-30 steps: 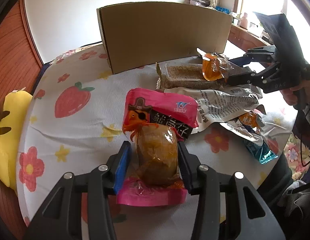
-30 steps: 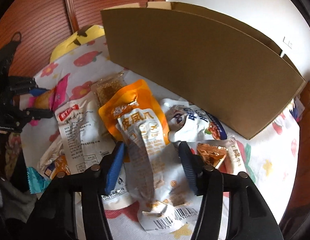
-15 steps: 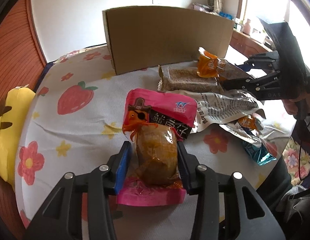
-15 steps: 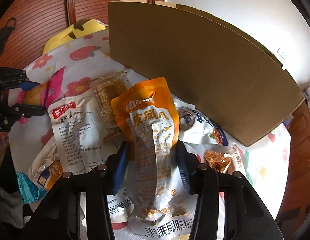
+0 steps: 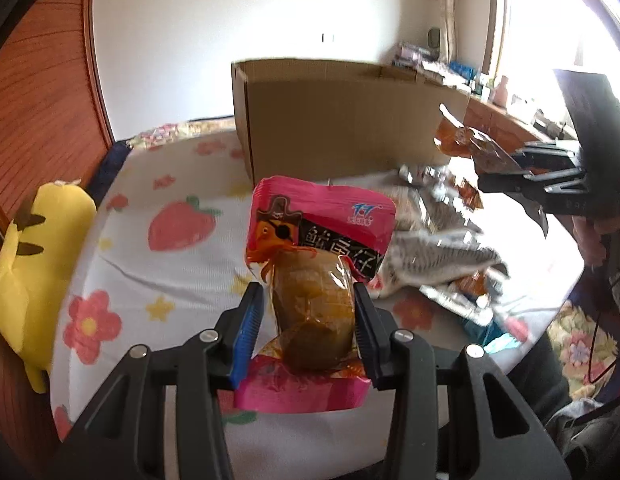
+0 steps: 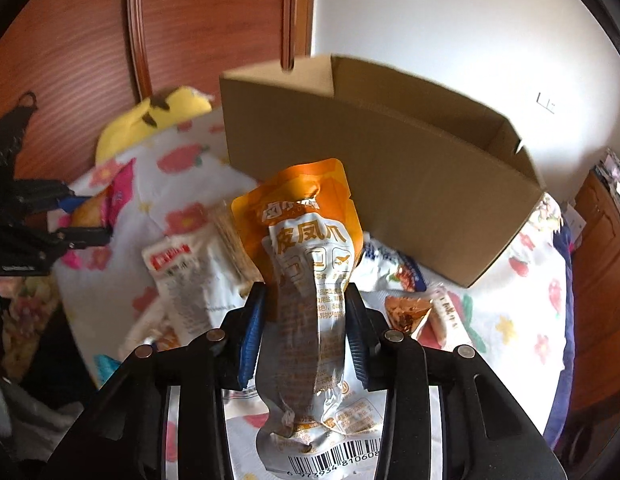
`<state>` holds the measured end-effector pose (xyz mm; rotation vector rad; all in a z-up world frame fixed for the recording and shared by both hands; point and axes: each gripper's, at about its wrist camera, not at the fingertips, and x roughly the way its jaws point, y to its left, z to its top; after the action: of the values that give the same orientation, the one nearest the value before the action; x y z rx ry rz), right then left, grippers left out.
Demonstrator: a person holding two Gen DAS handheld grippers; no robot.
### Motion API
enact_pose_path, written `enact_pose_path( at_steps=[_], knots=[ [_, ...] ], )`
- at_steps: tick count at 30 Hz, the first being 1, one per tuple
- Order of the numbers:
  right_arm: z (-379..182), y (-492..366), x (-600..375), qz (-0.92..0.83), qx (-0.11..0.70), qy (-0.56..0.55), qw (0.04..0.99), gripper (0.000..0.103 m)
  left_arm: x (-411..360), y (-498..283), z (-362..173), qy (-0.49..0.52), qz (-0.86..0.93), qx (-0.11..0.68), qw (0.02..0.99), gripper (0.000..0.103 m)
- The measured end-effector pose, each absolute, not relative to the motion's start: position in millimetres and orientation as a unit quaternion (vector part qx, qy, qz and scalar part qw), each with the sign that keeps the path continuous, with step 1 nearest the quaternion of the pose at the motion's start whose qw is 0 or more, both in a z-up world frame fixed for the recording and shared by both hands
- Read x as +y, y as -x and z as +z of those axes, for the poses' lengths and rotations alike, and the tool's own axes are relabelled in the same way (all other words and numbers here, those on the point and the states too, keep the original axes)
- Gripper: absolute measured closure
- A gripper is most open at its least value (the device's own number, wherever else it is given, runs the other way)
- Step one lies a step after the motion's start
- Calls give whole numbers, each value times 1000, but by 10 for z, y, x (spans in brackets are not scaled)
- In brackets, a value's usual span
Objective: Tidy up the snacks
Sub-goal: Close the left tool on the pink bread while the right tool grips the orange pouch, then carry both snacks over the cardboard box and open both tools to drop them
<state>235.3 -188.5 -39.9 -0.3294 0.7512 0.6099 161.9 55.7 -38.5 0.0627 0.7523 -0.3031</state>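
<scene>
Left gripper [image 5: 307, 312] is clamped on the pink snack pack [image 5: 316, 264], mid-frame; right gripper [image 6: 305, 320], jaws just squeezing in, grips the orange pouch [image 6: 305, 248], lifted below the cardboard box [image 6: 390, 184].

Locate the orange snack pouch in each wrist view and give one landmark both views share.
Left wrist view: the orange snack pouch sits at upper right, gripped by the right gripper.
Right wrist view: the pouch is at centre, squeezed between the fingers.
Shared landmark: the open cardboard box behind the snacks.
</scene>
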Motion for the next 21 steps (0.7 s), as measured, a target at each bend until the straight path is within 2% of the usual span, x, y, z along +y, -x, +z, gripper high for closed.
enact_pose_path(
  at_steps=[21],
  knots=[
    [-106,-2046,-2272,266,324,87,904,63,323,-1855,29,-13,-142,305,941,60]
  ],
)
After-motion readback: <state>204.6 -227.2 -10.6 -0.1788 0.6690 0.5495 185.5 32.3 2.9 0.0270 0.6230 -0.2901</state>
